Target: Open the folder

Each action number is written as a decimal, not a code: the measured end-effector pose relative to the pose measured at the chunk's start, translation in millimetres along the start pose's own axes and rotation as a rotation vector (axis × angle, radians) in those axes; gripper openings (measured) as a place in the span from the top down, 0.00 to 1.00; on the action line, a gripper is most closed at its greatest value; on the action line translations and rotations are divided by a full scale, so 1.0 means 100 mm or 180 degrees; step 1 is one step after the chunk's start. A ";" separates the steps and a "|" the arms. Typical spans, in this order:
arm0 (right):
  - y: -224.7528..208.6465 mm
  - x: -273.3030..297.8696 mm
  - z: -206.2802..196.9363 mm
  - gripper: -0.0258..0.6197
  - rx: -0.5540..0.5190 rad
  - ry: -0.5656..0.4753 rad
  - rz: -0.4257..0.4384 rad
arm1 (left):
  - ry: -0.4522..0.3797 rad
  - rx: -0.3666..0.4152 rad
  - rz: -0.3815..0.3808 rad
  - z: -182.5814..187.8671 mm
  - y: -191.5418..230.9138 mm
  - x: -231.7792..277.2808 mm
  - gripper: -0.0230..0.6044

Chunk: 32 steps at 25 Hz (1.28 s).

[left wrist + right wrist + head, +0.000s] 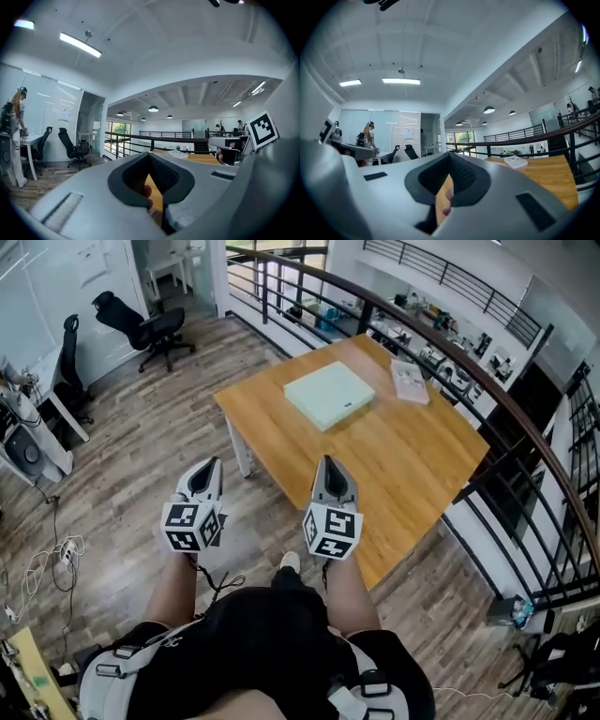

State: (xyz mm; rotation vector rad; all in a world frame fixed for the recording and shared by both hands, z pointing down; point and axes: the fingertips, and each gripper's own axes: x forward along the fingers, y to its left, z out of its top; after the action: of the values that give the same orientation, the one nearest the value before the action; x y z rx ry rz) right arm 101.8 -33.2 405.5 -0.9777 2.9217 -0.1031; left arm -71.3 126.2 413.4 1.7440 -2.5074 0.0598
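Note:
A pale green folder (329,395) lies flat and closed on the far part of the wooden table (412,486). Both grippers are held in front of the person, short of the table's near corner and well away from the folder. My left gripper (214,464) hangs over the wooden floor with its jaws together and nothing between them. My right gripper (327,461) is at the table's near edge, also shut and empty. In the left gripper view the dark pads (161,176) meet at the tip, and in the right gripper view the pads (461,176) do the same.
A white booklet (410,382) lies on the table beyond the folder. A black railing (525,432) curves round the table's far and right sides. Two office chairs (148,327) stand at the back left, and cables (52,563) trail on the floor. A person (14,136) stands at a desk.

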 end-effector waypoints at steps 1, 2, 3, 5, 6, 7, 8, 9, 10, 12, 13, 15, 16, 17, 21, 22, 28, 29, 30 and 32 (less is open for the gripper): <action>-0.07 0.13 0.01 0.96 0.0000 0.0011 -0.0006 | 0.0017 0.0015 -0.0019 0.02 0.00 0.14 0.96; -0.14 0.25 0.02 0.96 -0.0002 0.0018 -0.0014 | 0.0026 0.0031 -0.0033 0.05 0.01 0.29 0.96; -0.22 0.37 0.03 0.96 0.0000 0.0022 -0.0027 | 0.0030 0.0038 -0.0043 0.08 0.01 0.44 0.96; -0.40 0.62 0.04 0.96 0.0030 0.0032 -0.0068 | 0.0036 0.0039 -0.0050 0.13 0.03 0.75 0.96; -0.50 0.73 0.04 0.96 0.0050 0.0038 -0.0096 | 0.0039 0.0050 -0.0052 0.15 0.03 0.91 0.96; -0.60 0.83 0.03 0.96 0.0067 0.0047 -0.0126 | 0.0043 0.0069 -0.0060 0.17 0.02 1.07 0.96; -0.70 0.92 0.02 0.96 0.0080 0.0061 -0.0156 | 0.0049 0.0086 -0.0076 0.19 0.01 1.21 0.96; -0.79 0.99 0.00 0.96 0.0090 0.0079 -0.0184 | 0.0059 0.0095 -0.0097 0.20 0.00 1.35 0.96; -0.88 1.07 -0.02 0.96 0.0101 0.0098 -0.0209 | 0.0076 0.0100 -0.0120 0.21 -0.02 1.48 0.96; -1.05 1.21 -0.05 0.96 0.0126 0.0133 -0.0251 | 0.0119 0.0114 -0.0161 0.22 -0.05 1.74 0.96; -1.15 1.27 -0.08 0.96 0.0135 0.0149 -0.0272 | 0.0138 0.0126 -0.0180 0.21 -0.08 1.86 0.96; -1.36 1.39 -0.13 0.96 0.0160 0.0186 -0.0325 | 0.0177 0.0139 -0.0214 0.19 -0.14 2.09 0.96; -1.46 1.44 -0.15 0.96 0.0184 0.0204 -0.0358 | 0.0202 0.0140 -0.0234 0.18 -0.18 2.18 0.96; -1.55 1.49 -0.17 0.96 0.0212 0.0218 -0.0391 | 0.0228 0.0144 -0.0258 0.16 -0.21 2.27 0.96; -1.76 1.59 -0.24 0.96 0.0261 0.0231 -0.0497 | 0.0286 0.0216 -0.0378 0.14 -0.31 2.58 0.96; -1.79 1.61 -0.25 0.96 0.0271 0.0231 -0.0525 | 0.0288 0.0234 -0.0408 0.15 -0.33 2.65 0.96; -1.87 1.75 -0.36 0.96 0.0324 0.0254 -0.0689 | 0.0332 0.0331 -0.0609 0.10 -0.33 3.05 0.96; -1.88 1.79 -0.39 0.96 0.0327 0.0266 -0.0728 | 0.0347 0.0346 -0.0657 0.07 -0.30 3.14 0.96; -1.89 1.84 -0.43 0.96 0.0333 0.0280 -0.0781 | 0.0364 0.0365 -0.0718 0.05 -0.28 3.23 0.96; -1.94 1.92 -0.49 0.96 0.0365 0.0313 -0.0946 | 0.0399 0.0409 -0.0895 0.00 -0.26 3.47 0.96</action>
State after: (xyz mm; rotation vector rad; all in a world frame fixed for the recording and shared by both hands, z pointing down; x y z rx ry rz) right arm 61.5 -301.3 464.0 -1.4157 2.7937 -0.3370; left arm -166.6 -206.6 445.5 2.0541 -2.1940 0.3062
